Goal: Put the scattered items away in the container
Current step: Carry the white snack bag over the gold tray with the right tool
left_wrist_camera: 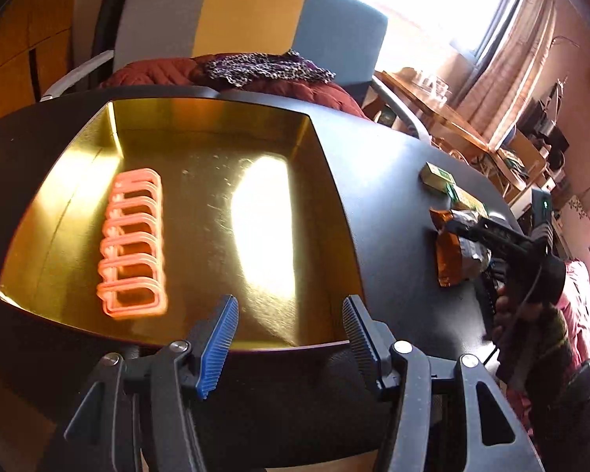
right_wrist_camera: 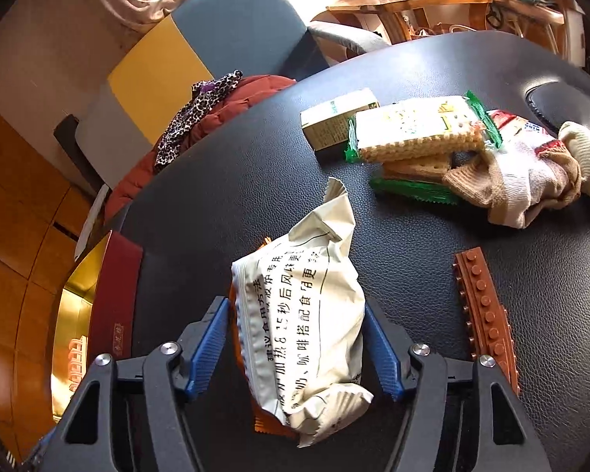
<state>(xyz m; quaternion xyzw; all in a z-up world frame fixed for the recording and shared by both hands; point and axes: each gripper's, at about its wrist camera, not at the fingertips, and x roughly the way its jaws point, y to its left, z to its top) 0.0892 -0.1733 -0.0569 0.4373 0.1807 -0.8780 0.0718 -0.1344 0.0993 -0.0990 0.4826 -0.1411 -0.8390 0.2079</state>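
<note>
right tongs (right_wrist_camera: 295,338) grip a white snack packet (right_wrist_camera: 299,326) on the bench (right_wrist_camera: 531,275); left tongs (left_wrist_camera: 291,330) gape wide over the gold tray (left_wrist_camera: 200,133), orange clips (left_wrist_camera: 133,244) ahead-left.

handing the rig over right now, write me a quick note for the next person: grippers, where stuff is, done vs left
Left gripper: open, empty, hovering over the near edge of the gold tray.
Right gripper: fingers on both sides of the white snack packet on the black table; whether they are clamped is unclear.
Done: the orange clip set lies in the tray.
Left on the table: snack packet, small carton, green-wrapped crackers, socks, brown brick strip.
Next, probably: carry the packet to the tray on the left.
</note>
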